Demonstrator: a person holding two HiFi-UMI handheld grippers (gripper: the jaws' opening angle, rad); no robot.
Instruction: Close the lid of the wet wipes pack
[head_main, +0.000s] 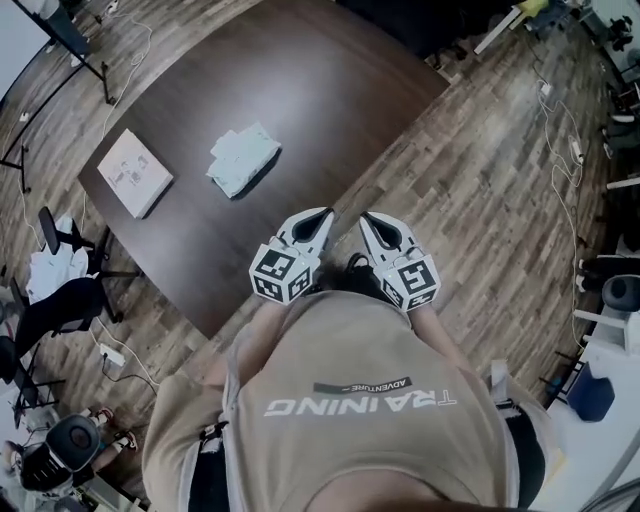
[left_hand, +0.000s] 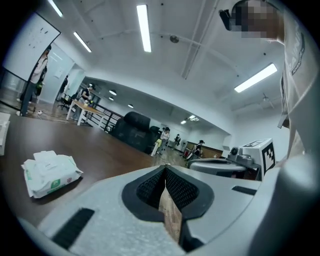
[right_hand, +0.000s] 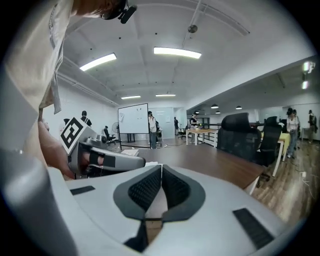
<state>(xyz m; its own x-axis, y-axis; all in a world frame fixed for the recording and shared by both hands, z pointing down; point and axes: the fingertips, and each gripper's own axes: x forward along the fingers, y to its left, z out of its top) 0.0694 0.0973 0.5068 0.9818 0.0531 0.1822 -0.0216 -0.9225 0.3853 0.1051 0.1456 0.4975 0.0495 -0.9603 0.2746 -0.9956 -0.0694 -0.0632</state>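
Wipes pack lies on table, at 10 o'clock from both tools, well apart. Left tool and right tool: jaws together, nothing between. We judge the pack light, soft and slippery, only the lid stiff. Press there and steady one end.

Look: pale mint-white soft wet wipes pack, green label on its side.
Pose: lying flat, slightly rumpled.
Lid: white flap on top, seemingly lifted.
Place: middle of the dark table.
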